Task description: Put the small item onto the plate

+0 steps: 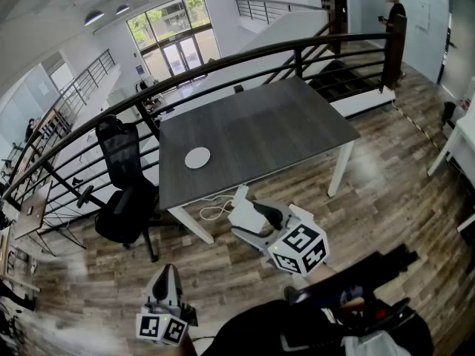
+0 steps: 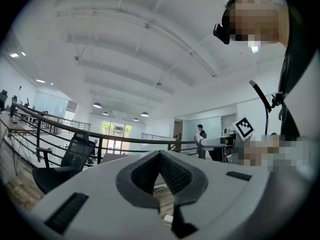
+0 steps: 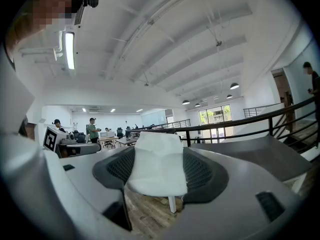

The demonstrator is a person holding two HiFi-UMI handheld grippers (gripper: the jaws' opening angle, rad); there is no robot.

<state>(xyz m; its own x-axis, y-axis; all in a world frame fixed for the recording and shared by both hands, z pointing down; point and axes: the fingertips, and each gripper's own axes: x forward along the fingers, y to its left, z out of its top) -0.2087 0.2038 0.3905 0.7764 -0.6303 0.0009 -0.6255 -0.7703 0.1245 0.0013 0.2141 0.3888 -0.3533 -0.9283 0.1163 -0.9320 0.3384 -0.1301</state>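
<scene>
The small item (image 1: 241,212) is a white folded piece, and my right gripper (image 1: 252,221) is shut on it above the wood floor, just in front of the dark grey table (image 1: 282,124). Seen from the right gripper view, the white item (image 3: 156,159) fills the gap between the dark pads (image 3: 200,171) of the right gripper (image 3: 157,176). A round white plate (image 1: 197,157) lies near the table's front left corner, beyond the gripper. My left gripper (image 1: 168,274) hangs low at the left, its jaws pressed together and empty; the left gripper (image 2: 160,160) points up toward the ceiling.
A black office chair (image 1: 122,191) stands left of the table against a black railing (image 1: 223,61). A white cable (image 1: 215,211) lies on the floor under the table's front edge. A person (image 1: 393,10) stands far back right. Another white table (image 1: 464,136) is at the right edge.
</scene>
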